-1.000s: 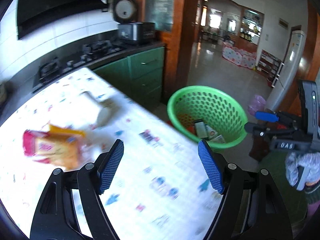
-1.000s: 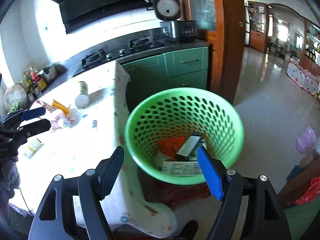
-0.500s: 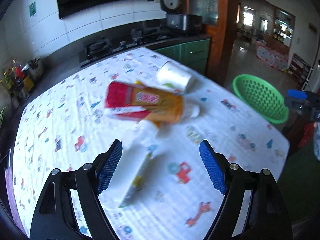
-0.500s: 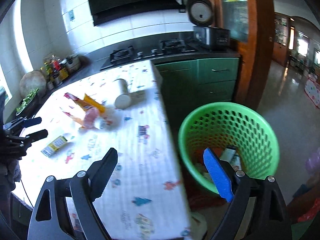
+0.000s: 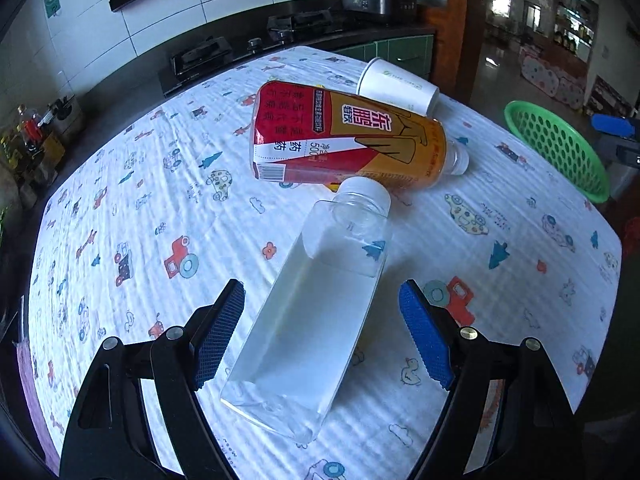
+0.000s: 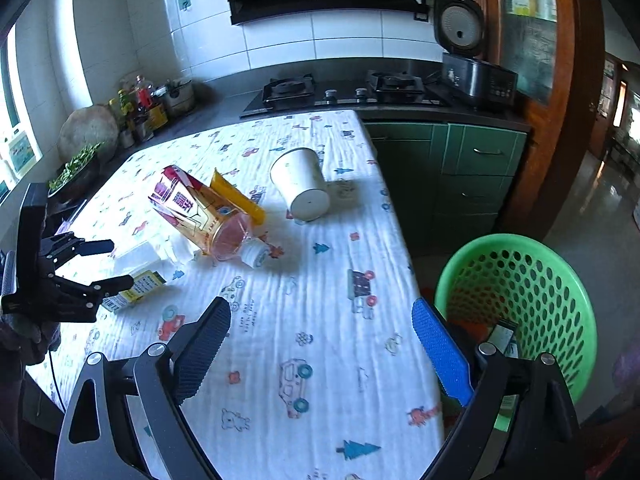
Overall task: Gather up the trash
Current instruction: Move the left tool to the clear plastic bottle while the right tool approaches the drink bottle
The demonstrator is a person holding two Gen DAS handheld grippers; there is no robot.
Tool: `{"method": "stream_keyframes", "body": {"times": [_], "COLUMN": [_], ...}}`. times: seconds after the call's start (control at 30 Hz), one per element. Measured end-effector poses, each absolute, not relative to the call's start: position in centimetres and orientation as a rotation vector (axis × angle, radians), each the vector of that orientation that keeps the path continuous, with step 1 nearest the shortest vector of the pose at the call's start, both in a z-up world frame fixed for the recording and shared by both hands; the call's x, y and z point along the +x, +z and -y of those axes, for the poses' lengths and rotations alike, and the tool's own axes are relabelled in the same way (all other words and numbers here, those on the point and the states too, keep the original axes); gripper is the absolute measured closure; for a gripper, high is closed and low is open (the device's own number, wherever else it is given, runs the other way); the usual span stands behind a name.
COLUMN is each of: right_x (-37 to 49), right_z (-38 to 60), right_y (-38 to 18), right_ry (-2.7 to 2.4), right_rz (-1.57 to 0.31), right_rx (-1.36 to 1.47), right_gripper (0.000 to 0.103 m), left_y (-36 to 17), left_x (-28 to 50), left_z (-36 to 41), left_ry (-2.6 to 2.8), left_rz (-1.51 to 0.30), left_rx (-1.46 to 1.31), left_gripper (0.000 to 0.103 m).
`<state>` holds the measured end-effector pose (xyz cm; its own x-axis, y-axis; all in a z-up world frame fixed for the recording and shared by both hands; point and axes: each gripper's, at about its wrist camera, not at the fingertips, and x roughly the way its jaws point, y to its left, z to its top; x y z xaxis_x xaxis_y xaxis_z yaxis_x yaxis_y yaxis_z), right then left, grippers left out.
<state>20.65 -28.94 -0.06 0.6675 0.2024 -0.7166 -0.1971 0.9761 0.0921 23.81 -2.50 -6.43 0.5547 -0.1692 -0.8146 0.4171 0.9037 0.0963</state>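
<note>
A table (image 5: 132, 216) draped in a white cloth printed with cartoon cars and trees fills both views. In the left wrist view, the left tool (image 5: 322, 332) stands wide, its blue pads on either side of a clear square plastic bottle (image 5: 316, 320) lying at lower centre; the pads do not touch it. Above the bottle's cap lies a red and orange labelled drink bottle (image 5: 344, 140) on its side, and beyond that, at upper centre, a tipped white paper cup (image 5: 396, 86). A green perforated basket (image 5: 560, 148) shows at the right edge.

In the right wrist view, the right tool (image 6: 320, 352) has just been opening and now stands wide over bare cloth, with nothing between its pads. The basket sits at lower right beside the table edge, with some trash inside. The left tool appears at the left edge.
</note>
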Motion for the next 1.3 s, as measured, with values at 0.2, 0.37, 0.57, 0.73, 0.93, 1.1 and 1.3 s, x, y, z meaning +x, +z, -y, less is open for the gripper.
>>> {"method": "stream_keyframes", "body": {"times": [0.2,0.37,0.57,0.73,0.93,1.1,1.3], "right_x": [22.1,23.1,23.6,23.9,24.1,24.7,25.9], "right_z": [27.3,26.2,25.3,24.6,23.3,21.5,18.4], "right_y": [-0.3,-0.6,-0.9,-1.1,-0.9,-0.6,-0.5], "right_ry": [0.257,0.277,0.291,0.303,0.335,0.382,0.456], "right_rz": [-0.82,-0.831,-0.839,-0.846,-0.841,-0.834,-0.83], "right_rx": [-0.021,-0.044,-0.057,-0.073,-0.099,-0.142,-0.198], "right_gripper": [0.013,0.013,0.013,0.013,0.013,0.013,0.013], "left_y": [-7.8,-8.5,-8.8,-8.7,-7.9,-6.3,-4.7], "left_x": [24.7,25.3,25.5,25.2,24.4,23.1,21.8], "left_z": [2.7,2.5,2.7,2.7,1.9,0.4,-1.9], "left_ry": [-0.369,-0.369,-0.378,-0.375,-0.36,-0.342,-0.31], "left_rz": [-0.955,-0.973,-0.976,-0.957,-0.942,-0.92,-0.9], "left_rx": [0.302,0.294,0.295,0.298,0.257,0.215,0.178], "left_gripper": [0.024,0.029,0.032,0.037,0.043,0.044,0.046]}}
